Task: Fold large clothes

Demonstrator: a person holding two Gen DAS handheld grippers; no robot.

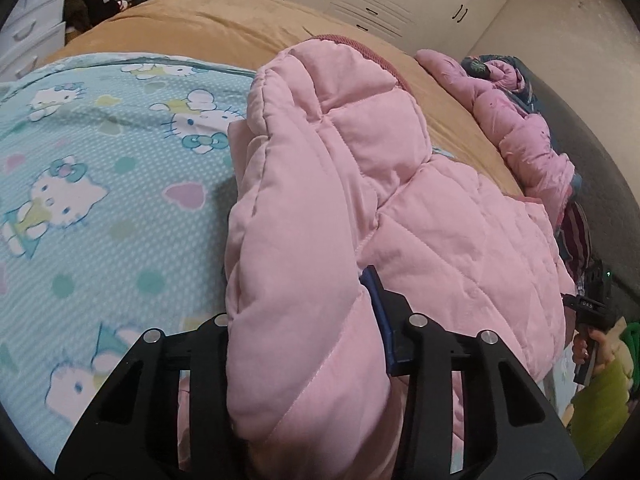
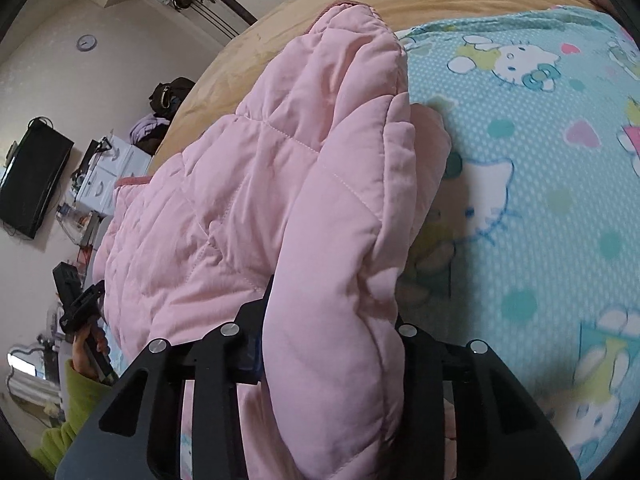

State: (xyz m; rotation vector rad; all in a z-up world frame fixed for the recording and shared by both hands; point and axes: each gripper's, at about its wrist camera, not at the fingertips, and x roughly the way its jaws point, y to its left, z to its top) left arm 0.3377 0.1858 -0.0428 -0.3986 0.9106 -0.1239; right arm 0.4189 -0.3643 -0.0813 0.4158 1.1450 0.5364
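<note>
Bedroom: pink quilted puffer jacket [image 1: 400,184] lies on the cartoon-cat blanket [image 1: 100,168] over the tan bedspread [image 1: 192,28]. Left gripper [image 1: 304,344] and right gripper [image 2: 332,344] are each clamped on a padded edge at opposite sides, probably so it lifts evenly for a fold.

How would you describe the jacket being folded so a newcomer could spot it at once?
Start at the bed's tan cover, then the light-blue cartoon-cat blanket on it. The pale pink quilted jacket lies along that blanket's edge, clamped by both grippers; the mauve, rumpled garment behind lies loose.
</note>
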